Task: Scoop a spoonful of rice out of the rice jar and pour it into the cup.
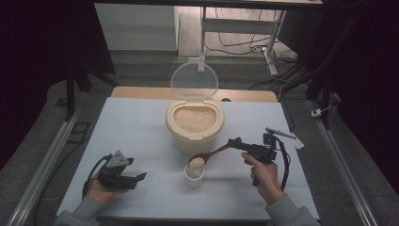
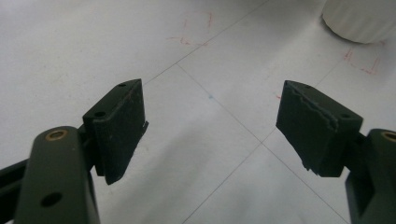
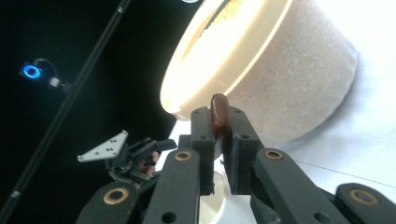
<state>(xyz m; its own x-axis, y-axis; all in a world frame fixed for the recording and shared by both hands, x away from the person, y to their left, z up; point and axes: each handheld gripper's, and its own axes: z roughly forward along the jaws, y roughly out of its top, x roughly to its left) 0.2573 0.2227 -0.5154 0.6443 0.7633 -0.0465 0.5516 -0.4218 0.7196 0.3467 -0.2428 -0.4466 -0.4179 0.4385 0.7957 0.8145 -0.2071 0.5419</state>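
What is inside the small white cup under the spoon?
The wooden spoon, heaped with rice, hangs over the small white cup and covers most of its mouth. The cup's contents cannot be seen. The open cream container behind it holds rice.

The left gripper (image 1: 139, 177) rests low at the near left, jaws spread wide and empty. The right gripper (image 1: 234, 142), held higher, points left with jaws clamped together.

a white table top (image 1: 131, 127) lies over a wooden board (image 1: 141, 92) on grey floor (image 1: 141, 63), metal rails (image 1: 51, 155) at both sides, a white desk frame (image 1: 235, 26) and loose cables (image 1: 244, 44) behind, dark surroundings.
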